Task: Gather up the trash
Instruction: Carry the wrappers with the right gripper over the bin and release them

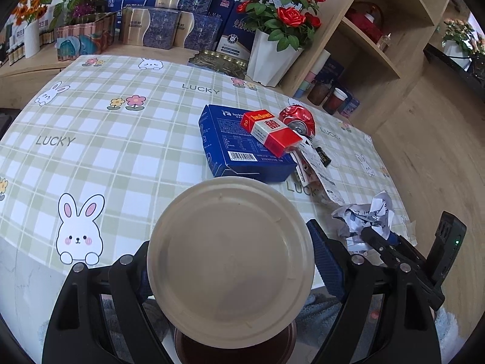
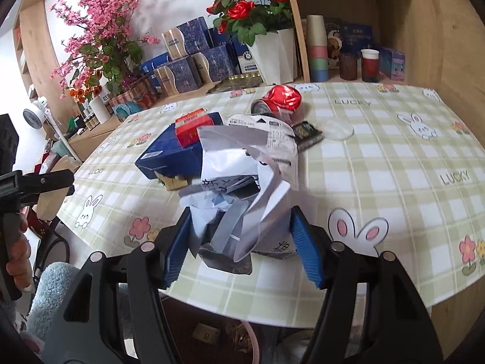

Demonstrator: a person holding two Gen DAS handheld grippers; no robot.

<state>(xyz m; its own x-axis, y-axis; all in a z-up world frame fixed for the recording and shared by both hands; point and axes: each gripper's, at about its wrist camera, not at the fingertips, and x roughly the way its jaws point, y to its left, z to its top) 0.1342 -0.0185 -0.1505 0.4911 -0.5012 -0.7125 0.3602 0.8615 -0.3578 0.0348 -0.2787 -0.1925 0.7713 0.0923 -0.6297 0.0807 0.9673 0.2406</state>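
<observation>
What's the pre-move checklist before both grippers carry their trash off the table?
1. Left gripper shut on the beige paper bowl: ok.
2. Right gripper clamping the crumpled paper: ok, pads press both sides.
3. Paper clear of the blue box: cannot tell, they overlap in view.
4. Grippers apart from each other: ok.
5. Bin in sight: not ok, none visible.
6. Remaining trash: red carton on the box, crushed can: not ok, still on table.
</observation>
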